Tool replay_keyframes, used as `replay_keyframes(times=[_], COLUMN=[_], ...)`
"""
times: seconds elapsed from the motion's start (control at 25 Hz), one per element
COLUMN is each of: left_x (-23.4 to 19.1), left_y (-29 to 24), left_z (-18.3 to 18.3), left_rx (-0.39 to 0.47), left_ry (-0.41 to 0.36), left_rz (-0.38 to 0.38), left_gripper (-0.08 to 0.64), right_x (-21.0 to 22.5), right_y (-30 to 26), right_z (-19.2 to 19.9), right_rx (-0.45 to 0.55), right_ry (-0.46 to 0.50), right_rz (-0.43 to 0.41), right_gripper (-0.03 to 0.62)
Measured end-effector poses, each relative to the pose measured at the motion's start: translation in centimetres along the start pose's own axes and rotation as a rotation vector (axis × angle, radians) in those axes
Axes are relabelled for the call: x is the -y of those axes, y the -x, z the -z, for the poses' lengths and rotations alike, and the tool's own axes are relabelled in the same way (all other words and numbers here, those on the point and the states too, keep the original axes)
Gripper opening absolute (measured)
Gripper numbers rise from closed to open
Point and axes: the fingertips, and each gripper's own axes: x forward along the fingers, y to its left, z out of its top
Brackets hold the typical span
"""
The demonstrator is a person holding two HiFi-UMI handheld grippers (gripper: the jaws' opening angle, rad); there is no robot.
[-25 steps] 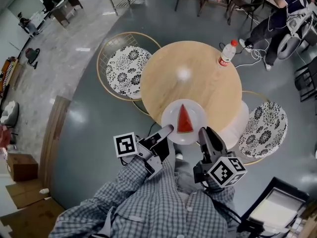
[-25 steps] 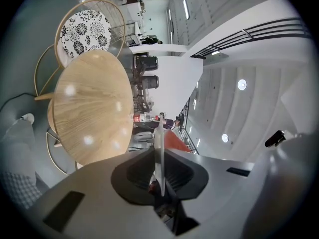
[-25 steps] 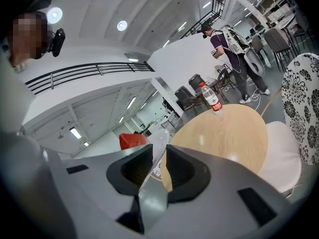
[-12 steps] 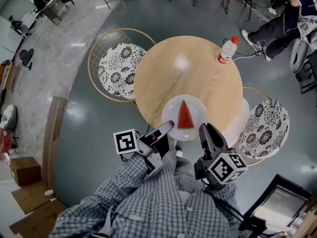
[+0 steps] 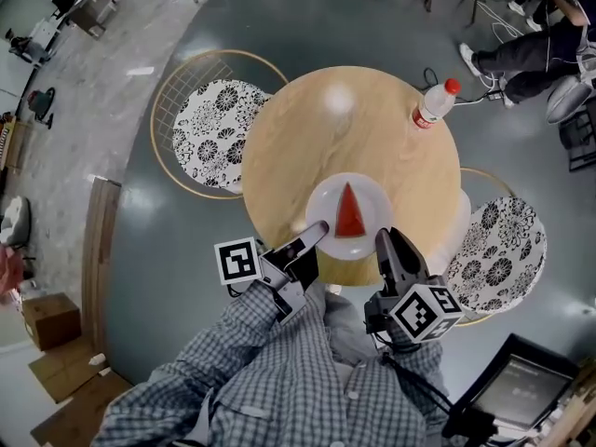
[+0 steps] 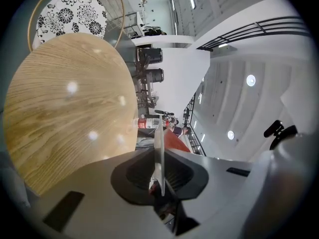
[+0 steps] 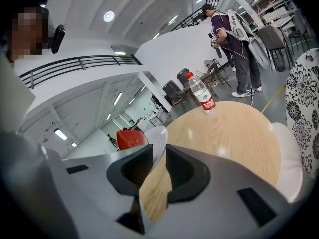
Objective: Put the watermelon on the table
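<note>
Fingers (image 7: 185,172) clamp plate (image 7: 157,141) rim; watermelon (image 7: 130,138) on plate, table (image 7: 227,133) beyond.

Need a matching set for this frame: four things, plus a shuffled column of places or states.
1 red watermelon wedge
2 white round plate
3 clear plastic bottle with a red cap
4 round wooden table

A upright at the table's far right edge
B between two chairs with floral cushions
C on the plate
D rim clamped by the left gripper

Pairs: 1-C, 2-D, 3-A, 4-B
</note>
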Motion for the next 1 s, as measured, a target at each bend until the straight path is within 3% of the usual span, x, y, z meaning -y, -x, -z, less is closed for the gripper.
replay_keyframes(times=[0.36,1.0], left_x=[-2.6,-8.6], left_y=[-3.1,-7.1], left_z=[-3.8,-7.3], left_rx=[-0.019,-0.089], left_ry=[0.027,0.058], left_rz=[-0.033,-0.092], left_gripper=[0.038,0.038], right_x=[2.6,8.0], right_y=[-4.8,-10.0], right_z=[-0.8,0.4], right_rx=[-0.042,-0.118], right_ry=[-0.011,-0.043], right_rz=[0.045,0.158], right_gripper=[0.089,0.087])
